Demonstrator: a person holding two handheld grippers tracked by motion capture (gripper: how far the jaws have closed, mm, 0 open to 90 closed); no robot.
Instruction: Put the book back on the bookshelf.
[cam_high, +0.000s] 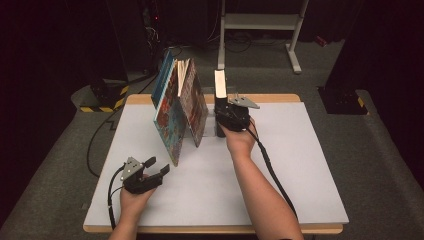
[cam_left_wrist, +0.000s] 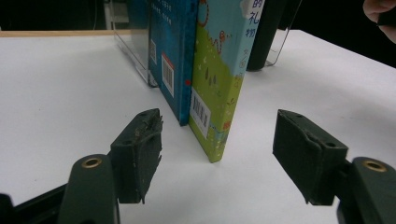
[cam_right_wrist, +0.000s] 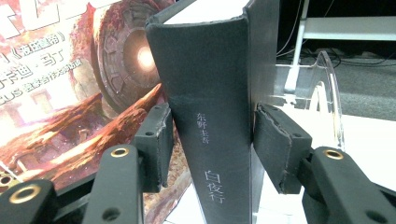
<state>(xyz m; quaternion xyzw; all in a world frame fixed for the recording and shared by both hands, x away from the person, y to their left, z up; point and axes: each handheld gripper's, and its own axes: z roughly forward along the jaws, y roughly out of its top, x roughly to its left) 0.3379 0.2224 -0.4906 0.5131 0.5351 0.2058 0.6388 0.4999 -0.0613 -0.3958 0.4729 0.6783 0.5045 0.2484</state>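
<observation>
- The black book (cam_right_wrist: 210, 116) is showing a matt, faintly textured cloth-like cover.
- The picture book (cam_left_wrist: 217, 70) is looking glossy.
- The bookend (cam_right_wrist: 329, 88) at 3 o'clock is appearing clear plastic.
- The bench (cam_high: 300, 165) is looking smooth, matt white.

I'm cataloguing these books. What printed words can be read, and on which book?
"东野圭吾" and "白夜行": spine of the thick black hardback book.
"礼", with more beside it cut off: green picture book.
Pale title lettering on the red-brown fantasy cover: cropped, unreadable.
Barcode digits on the dark blue book: too small.

We could not see the black book's (cam_right_wrist: 212, 116) foot, cut off below; its lower half hid behind the right gripper (cam_high: 233, 116).
</observation>
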